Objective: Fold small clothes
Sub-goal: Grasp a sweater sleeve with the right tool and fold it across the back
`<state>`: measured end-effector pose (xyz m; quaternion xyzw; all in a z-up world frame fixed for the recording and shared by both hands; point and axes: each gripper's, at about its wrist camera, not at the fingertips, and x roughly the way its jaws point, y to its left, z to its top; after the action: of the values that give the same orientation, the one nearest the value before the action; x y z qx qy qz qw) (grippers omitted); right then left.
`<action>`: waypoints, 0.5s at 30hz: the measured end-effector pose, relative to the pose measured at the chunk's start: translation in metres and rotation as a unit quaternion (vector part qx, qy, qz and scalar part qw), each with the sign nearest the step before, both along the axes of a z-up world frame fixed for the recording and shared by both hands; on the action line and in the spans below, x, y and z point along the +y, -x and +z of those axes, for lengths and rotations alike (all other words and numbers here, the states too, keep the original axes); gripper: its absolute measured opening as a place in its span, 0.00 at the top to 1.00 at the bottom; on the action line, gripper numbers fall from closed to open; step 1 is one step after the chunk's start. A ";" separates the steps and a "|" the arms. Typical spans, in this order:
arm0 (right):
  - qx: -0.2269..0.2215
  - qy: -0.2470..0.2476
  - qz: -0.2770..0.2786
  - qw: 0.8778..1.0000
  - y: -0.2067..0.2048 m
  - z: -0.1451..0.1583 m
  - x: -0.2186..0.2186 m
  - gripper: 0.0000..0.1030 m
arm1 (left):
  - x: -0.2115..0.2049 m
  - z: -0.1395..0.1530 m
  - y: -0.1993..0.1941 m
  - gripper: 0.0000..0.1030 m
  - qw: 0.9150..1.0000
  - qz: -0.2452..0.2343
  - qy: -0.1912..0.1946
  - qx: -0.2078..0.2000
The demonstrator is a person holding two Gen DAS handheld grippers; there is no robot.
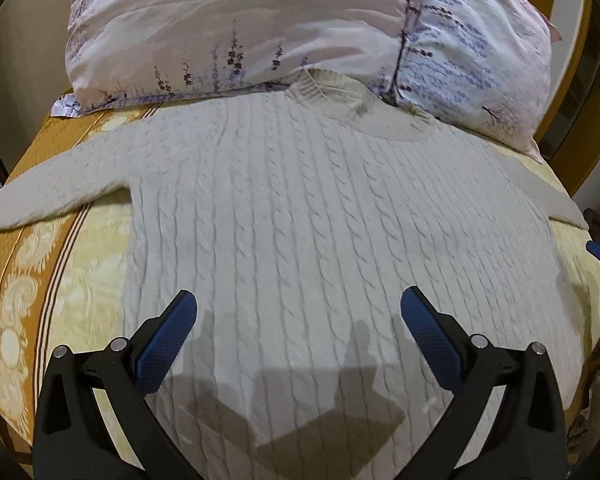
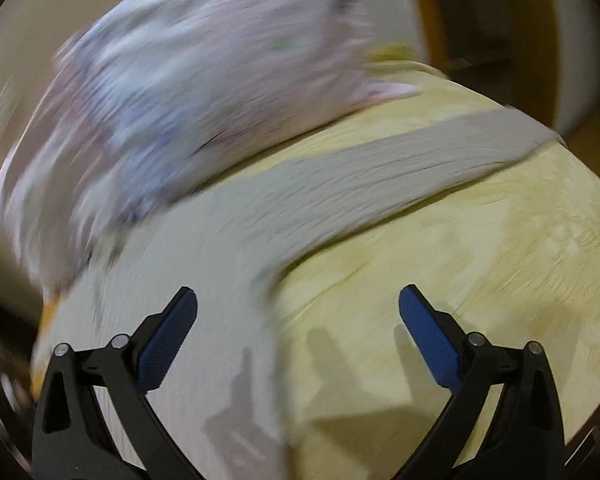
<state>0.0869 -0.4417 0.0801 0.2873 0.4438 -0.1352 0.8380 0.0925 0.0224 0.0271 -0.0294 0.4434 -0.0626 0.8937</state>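
A pale cable-knit sweater (image 1: pixel 300 208) lies flat on the bed, collar toward the pillow, both sleeves spread out sideways. My left gripper (image 1: pixel 298 304) hangs open above its lower body with nothing between the blue pads. In the blurred right wrist view, the sweater's side (image 2: pixel 172 280) and its right sleeve (image 2: pixel 400 164) stretch across the yellow bedspread. My right gripper (image 2: pixel 298 304) stands open above the sweater's side edge, nothing between its fingers. A bit of the right gripper (image 1: pixel 598 248) shows at the right edge of the left wrist view.
A pink and lavender floral pillow (image 1: pixel 260 24) lies at the head of the bed, touching the collar. The yellow and orange patterned bedspread (image 1: pixel 40 280) lies under the sweater. A wooden bed frame (image 1: pixel 556 8) rises behind.
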 end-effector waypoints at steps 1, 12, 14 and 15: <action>0.003 -0.010 -0.018 1.000 -0.003 -0.004 -0.014 0.17 | 0.003 0.001 -0.005 0.01 1.000 0.001 0.005 0.001; 0.013 -0.087 -0.162 0.983 -0.040 -0.036 -0.120 0.52 | -0.004 0.011 -0.034 0.01 0.999 -0.020 -0.017 -0.026; 0.009 -0.093 -0.173 0.980 -0.045 -0.037 -0.131 0.57 | -0.005 0.008 -0.040 0.01 1.000 -0.021 -0.011 -0.019; 0.008 -0.096 -0.178 0.979 -0.047 -0.038 -0.137 0.62 | -0.005 0.007 -0.043 0.01 1.000 -0.021 -0.006 -0.015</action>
<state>0.1342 -0.5790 0.0418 0.4397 0.4026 -0.2416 0.7657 0.1360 0.0173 0.0340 -0.0139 0.4308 -0.0790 0.8989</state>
